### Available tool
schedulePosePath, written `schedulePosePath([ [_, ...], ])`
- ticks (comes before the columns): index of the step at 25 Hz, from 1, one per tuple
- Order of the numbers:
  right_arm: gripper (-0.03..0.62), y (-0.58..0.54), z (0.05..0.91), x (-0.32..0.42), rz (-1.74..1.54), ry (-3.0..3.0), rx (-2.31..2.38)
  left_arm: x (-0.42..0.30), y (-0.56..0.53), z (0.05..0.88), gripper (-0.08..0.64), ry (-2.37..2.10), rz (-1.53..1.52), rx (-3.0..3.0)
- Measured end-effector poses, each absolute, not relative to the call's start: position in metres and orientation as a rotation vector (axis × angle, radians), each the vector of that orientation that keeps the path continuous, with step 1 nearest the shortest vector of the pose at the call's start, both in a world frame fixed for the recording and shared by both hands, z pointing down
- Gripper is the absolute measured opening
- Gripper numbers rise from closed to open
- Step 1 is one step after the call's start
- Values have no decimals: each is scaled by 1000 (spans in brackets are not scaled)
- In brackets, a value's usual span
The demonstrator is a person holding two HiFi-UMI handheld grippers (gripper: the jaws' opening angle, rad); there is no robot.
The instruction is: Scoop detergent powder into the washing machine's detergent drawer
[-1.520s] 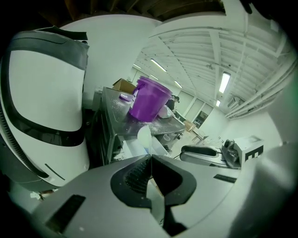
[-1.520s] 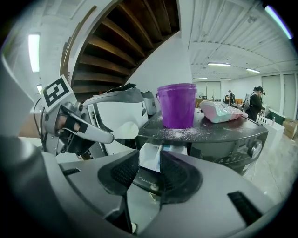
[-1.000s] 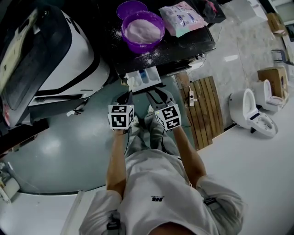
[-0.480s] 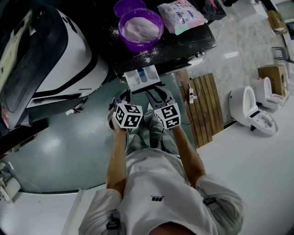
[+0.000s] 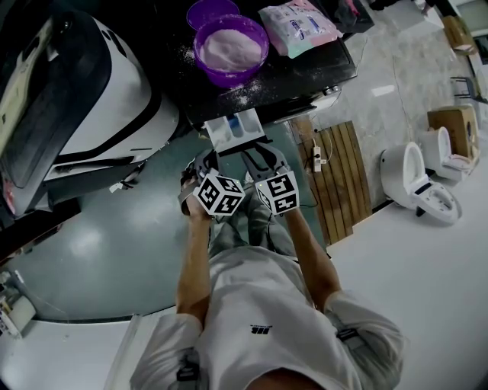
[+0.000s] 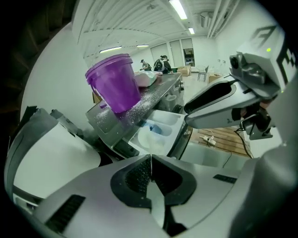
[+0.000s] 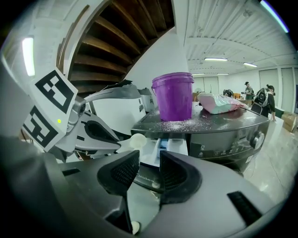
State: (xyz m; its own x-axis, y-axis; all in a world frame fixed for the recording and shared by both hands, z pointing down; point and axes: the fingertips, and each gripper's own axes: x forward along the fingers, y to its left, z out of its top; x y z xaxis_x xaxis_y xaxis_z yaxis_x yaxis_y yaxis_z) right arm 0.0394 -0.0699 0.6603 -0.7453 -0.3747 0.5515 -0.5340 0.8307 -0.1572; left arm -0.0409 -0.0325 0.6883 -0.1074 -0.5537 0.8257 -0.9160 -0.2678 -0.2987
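The washing machine's detergent drawer (image 5: 236, 128) stands pulled out below the black machine top, with white and blue compartments. On that top stand a purple bowl of powder (image 5: 230, 47), a purple tub (image 5: 212, 11) and a detergent bag (image 5: 299, 27). My left gripper (image 5: 207, 161) is shut on a small white spoon (image 7: 137, 140), whose round bowl hangs just in front of the drawer (image 7: 156, 151). Beside it, my right gripper (image 5: 258, 158) hovers with a narrow gap between its pads and nothing in it. In the left gripper view, the drawer (image 6: 156, 132) lies straight ahead of the shut pads.
A large white and black appliance (image 5: 84, 91) fills the left side. Right of the machine lie a wooden slatted mat (image 5: 339, 179) and a cable plug. Farther right are a white toilet (image 5: 415, 187) and a cardboard box (image 5: 450, 126). Spilled powder dusts the machine top.
My left gripper has rolled over, its marker cube turning and shifting slightly right and down. The right gripper has hardly moved.
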Motion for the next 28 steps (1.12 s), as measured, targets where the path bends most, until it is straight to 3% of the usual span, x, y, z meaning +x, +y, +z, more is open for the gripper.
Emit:
schedulePosePath([
  [28,137,-69,655,40,414,-2513,655,-35,-35,680,15,-1619,1425,1804],
])
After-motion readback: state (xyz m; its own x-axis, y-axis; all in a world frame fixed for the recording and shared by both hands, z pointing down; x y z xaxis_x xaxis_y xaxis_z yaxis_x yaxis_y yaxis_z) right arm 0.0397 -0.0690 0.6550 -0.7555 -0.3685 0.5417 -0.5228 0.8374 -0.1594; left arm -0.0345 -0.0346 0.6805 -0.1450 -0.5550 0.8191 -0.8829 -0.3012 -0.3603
